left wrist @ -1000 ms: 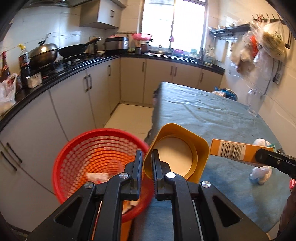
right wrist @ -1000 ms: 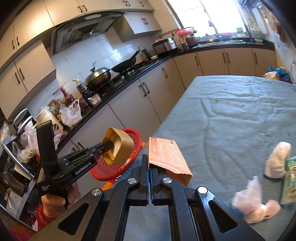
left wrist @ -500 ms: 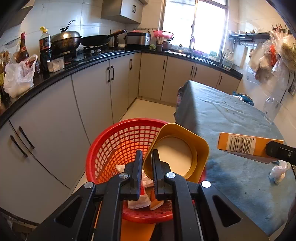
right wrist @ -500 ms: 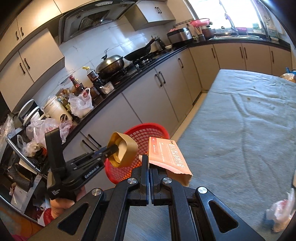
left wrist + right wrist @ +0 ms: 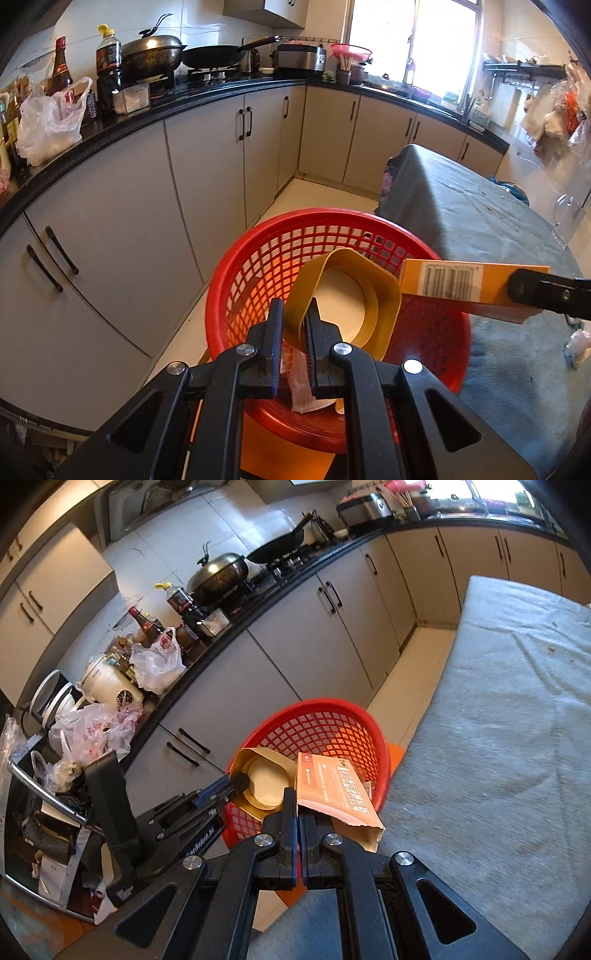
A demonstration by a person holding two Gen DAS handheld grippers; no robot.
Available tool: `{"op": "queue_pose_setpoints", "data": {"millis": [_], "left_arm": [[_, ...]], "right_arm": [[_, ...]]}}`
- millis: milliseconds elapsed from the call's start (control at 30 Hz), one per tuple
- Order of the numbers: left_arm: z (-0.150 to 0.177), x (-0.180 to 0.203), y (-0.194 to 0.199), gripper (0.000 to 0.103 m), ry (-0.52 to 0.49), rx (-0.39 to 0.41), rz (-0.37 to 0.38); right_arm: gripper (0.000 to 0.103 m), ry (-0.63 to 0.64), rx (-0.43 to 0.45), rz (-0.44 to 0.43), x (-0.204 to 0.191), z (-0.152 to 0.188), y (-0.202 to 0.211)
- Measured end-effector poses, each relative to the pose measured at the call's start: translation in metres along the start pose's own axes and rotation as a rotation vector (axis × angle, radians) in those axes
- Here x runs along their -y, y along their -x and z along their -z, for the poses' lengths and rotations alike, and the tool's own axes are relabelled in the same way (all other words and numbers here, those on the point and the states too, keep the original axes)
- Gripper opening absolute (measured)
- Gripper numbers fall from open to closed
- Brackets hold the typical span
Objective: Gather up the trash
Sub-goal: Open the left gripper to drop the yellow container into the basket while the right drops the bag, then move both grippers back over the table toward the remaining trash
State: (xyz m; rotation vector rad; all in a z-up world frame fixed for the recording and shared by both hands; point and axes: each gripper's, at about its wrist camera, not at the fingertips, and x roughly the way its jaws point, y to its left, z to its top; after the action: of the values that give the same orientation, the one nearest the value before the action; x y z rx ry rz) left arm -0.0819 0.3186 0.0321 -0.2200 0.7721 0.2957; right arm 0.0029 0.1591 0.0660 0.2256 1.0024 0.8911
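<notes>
My left gripper (image 5: 294, 321) pinches the yellow cup (image 5: 347, 299) and my right gripper (image 5: 297, 805) clamps the orange carton (image 5: 336, 786), both above the red basket (image 5: 258, 258) already holding wrappers, release pending.

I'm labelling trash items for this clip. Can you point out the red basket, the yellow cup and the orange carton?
red basket (image 5: 258, 280): left wrist view, inner mesh wall.
yellow cup (image 5: 384, 295): left wrist view, right side of its rim.
orange carton (image 5: 340, 790): right wrist view, printed top face.

Glossy red plastic basket (image 5: 258, 266); matt cardboard box (image 5: 338, 792).
</notes>
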Motion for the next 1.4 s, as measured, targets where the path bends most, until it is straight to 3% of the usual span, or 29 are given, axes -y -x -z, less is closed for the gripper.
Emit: {"op": "queue_pose_setpoints", "data": {"millis": [100,167,233,300,733,1233,1400], "left_arm": [[0.0,-0.003,-0.003,0.012,0.004,-0.001,-0.006],[0.0,-0.005,-0.004,0.015,0.009,-0.004,-0.002],[0.0,-0.008,-0.005,0.018,0.014,-0.002,-0.001],[-0.001,-0.009,-0.005,0.02,0.018,-0.002,-0.001],[-0.002,0.006,0.008,0.021,0.001,0.018,0.015],[0.0,0.023,0.027,0.035,-0.016,0.045,0.004],[0.002,0.029,0.035,0.056,-0.015,0.063,-0.013]], "right_arm": [[0.003,-0.018,-0.025,0.005,0.003,-0.003,-0.012],[0.01,-0.025,-0.035,0.011,0.005,-0.003,-0.014],[0.039,-0.037,-0.029,0.002,0.006,-0.004,-0.014],[0.047,-0.028,-0.008,0.009,0.004,-0.005,-0.01],[0.047,-0.04,0.03,-0.008,0.007,0.003,0.018],[0.047,-0.055,0.056,0.008,0.017,0.014,0.037],[0.054,-0.064,0.062,0.021,0.021,0.019,0.045]]}}
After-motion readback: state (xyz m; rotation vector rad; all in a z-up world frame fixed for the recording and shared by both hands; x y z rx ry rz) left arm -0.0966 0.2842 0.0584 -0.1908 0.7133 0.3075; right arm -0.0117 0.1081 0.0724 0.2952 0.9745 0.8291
